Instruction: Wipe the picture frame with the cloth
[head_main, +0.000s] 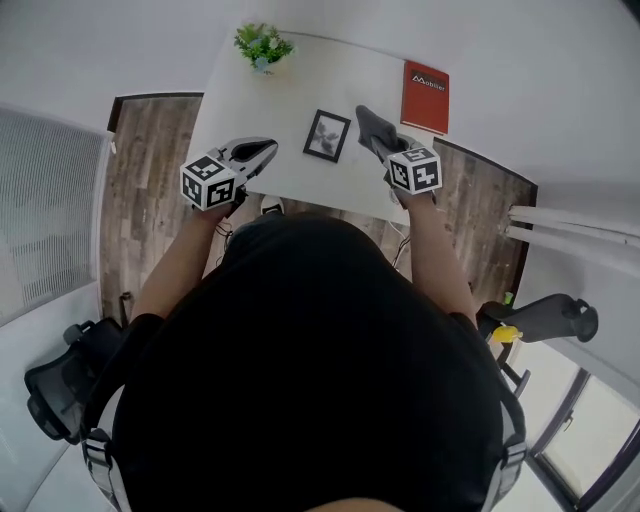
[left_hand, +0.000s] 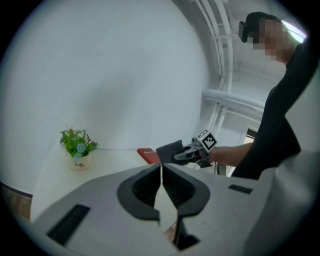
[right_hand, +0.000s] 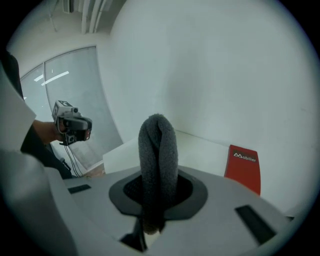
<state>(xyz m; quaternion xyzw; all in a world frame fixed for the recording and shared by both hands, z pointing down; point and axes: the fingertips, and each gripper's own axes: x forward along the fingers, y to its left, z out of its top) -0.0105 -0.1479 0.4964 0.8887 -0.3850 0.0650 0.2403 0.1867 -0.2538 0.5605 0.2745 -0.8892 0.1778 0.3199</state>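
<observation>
1. The picture frame (head_main: 327, 135) is small, with a dark border, a pale mount and a dark image in the middle. It sits near the centre of the white table (head_main: 300, 70), a little toward the near edge and turned slightly askew. I cannot tell whether it lies flat or is propped up.
2. The cloth (right_hand: 157, 160) is dark grey, thick and fuzzy. It is folded into a fat loop that stands up out of the right gripper's jaws.
3. From the head view the cloth reaches out past the far end of the right gripper (head_main: 385, 145). It is just right of the frame and does not touch it.
4. The right gripper's jaws are clamped on the lower part of the cloth loop. The bare forearm runs in from the near right, and the gripper is angled downward toward the table.
5. The left gripper (head_main: 262, 152) has its jaws pressed together with nothing between them. It is over the near left part of the table, left of the frame and apart from it, and it points far and to the right.
6. A potted plant (head_main: 262, 45) stands at the table's far left, and a red booklet (head_main: 425, 97) lies at the far right.
</observation>
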